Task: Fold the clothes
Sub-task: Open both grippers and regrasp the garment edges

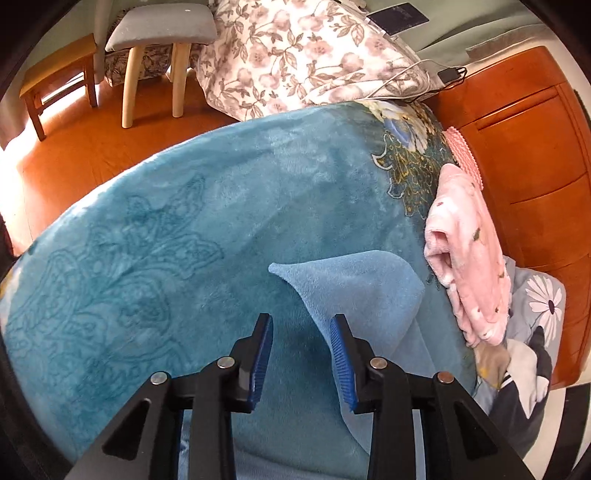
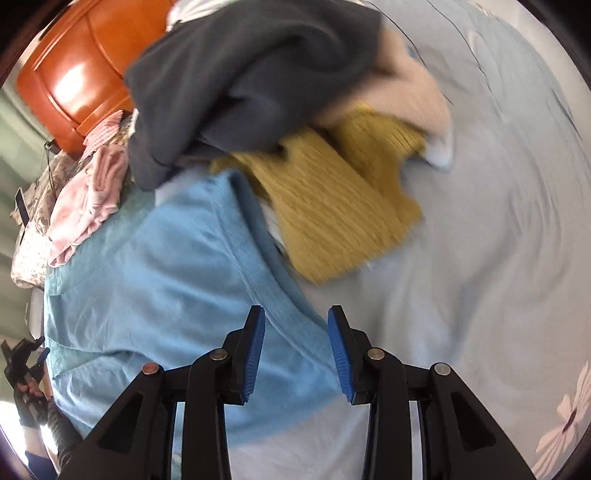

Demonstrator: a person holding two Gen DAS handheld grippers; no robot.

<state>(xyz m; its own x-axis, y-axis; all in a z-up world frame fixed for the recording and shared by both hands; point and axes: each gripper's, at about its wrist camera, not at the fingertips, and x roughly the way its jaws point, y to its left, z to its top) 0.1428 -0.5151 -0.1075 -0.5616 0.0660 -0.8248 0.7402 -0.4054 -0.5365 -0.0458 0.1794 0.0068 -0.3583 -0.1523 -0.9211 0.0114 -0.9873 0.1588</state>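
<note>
Left wrist view: my left gripper [image 1: 301,354] is part open, empty; right gripper [image 2: 296,350] likewise. I'd grip the blue cloth [image 1: 364,284] corners squarely before folding.

Bedroom setup, pretty lived-in. The floor [image 1: 110,147] is glossy orange-brown wood, with strong sunlight pouring in from the left and washing out a patch of it. Over there sit a small wooden stool [image 1: 55,81] and, beside it, a grey cushioned stool [image 1: 162,26] on pale legs. The bed is covered with a teal plush blanket [image 1: 184,240] with an embossed pattern, and a floral quilt [image 1: 295,55] is bunched up at its far end. A white cable [image 1: 406,75] runs across the quilt to a black charger [image 1: 448,74]. Along the right side stands an orange wooden headboard [image 1: 524,166]. The other half of the bed has a pale blue sheet [image 2: 498,203] printed with daisies.
</note>
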